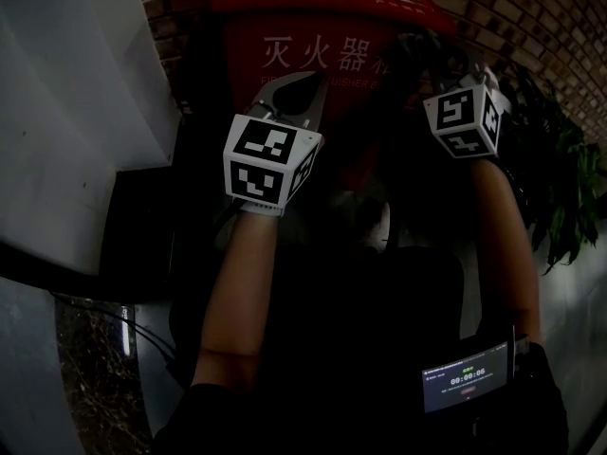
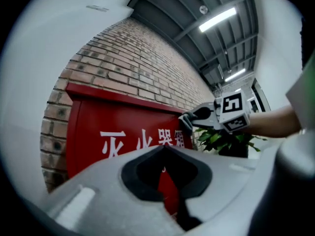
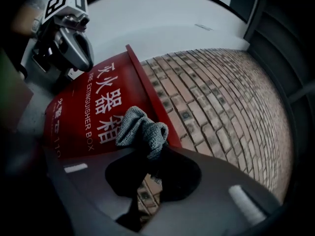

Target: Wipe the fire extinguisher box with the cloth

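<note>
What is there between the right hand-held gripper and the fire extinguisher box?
The grey cloth, clamped in the right hand-held gripper; the right gripper view shows it before the fire extinguisher box.

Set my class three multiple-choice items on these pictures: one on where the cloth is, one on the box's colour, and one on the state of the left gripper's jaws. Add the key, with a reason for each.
1. Where is the cloth?
A. in the right gripper
B. lying on the floor
C. hung on the wall

2. What colour is the fire extinguisher box?
A. blue
B. red
C. yellow

3. How do the jaws of the left gripper stand?
A. shut on the cloth
B. wide apart
C. together, holding nothing

Key:
1 A: the grey cloth bunches out from between that gripper's jaws.
2 B: its front is red with white lettering.
3 C: the left gripper view shows the tips meeting, with only the box behind them.
</note>
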Demonstrator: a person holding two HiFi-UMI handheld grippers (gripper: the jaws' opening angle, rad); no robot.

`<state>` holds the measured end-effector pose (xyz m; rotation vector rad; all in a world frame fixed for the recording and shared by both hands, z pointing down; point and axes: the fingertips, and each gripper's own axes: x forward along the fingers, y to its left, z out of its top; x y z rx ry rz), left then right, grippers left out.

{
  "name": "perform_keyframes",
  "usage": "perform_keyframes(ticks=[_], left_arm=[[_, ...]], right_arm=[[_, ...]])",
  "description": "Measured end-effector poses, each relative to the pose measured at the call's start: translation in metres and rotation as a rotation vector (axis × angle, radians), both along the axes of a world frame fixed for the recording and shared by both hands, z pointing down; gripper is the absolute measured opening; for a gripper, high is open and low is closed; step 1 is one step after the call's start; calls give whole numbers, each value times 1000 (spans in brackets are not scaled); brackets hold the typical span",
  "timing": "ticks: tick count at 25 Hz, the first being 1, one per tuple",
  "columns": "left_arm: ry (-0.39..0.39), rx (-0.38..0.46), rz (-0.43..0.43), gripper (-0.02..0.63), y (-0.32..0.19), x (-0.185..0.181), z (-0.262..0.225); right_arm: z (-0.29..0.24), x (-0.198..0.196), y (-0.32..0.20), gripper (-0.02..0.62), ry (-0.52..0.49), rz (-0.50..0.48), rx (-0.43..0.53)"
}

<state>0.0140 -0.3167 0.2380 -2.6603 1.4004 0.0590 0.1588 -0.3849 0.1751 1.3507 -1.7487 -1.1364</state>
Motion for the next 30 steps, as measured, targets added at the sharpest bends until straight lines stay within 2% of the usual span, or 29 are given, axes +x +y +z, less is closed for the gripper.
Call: perform_keyframes(ticks=[5, 11, 16, 18, 24, 30], left_arm=[[-32, 22, -58, 3, 4, -38, -2], [9, 58, -116, 3, 14, -90, -11], [-11, 90, -220, 3, 13, -134, -10], [-2, 87, -237, 3, 11, -147, -7], [46, 67, -241, 3, 4, -161, 2], [10, 57, -220, 3, -6, -141, 8]], right_arm=[[-4, -75, 34, 38, 46, -142, 25], [13, -180, 49, 38, 87, -312, -10], [32, -251, 56, 38, 134, -409, -25], [37, -271, 55, 38, 142, -427, -26], [45, -297, 44, 38, 143, -430, -22], [48, -284, 42, 38, 148, -414, -18]])
